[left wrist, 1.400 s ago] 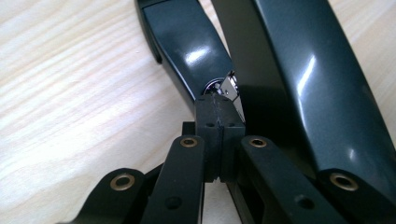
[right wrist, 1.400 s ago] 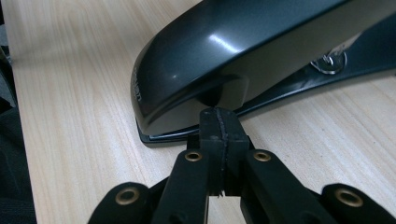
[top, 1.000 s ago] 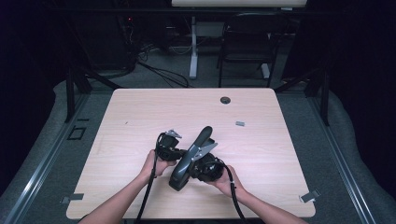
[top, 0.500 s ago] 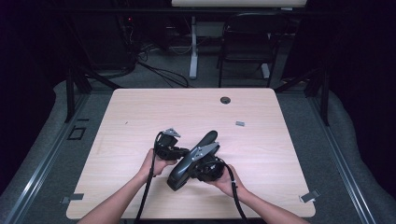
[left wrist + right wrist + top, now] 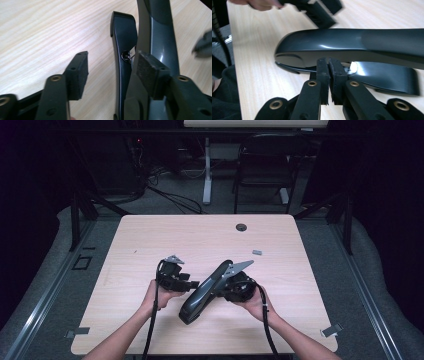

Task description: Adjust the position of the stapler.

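A large black stapler (image 5: 207,290) lies slanted near the table's front middle, between my two grippers. My left gripper (image 5: 192,284) points at it from the left. Its jaws have just been opening and stand apart (image 5: 111,60). The stapler (image 5: 155,30) runs past the right-hand pad (image 5: 147,72), and neither pad presses on it. My right gripper (image 5: 226,285) is at the stapler's right side. Its pads (image 5: 328,60) are pressed together right in front of the gap between the stapler's top arm (image 5: 352,42) and base, with nothing seen between them. The left gripper (image 5: 319,10) shows blurred beyond the stapler.
The light wooden table (image 5: 150,240) has a black round grommet (image 5: 241,227) near its far edge and a small grey piece (image 5: 257,252) right of the middle. A dark chair (image 5: 262,165) and cables stand on the floor beyond the table.
The left gripper's jaws have opened. The stapler and the right hand have shifted slightly, its front end now lower left. Both hands have lifted a little.
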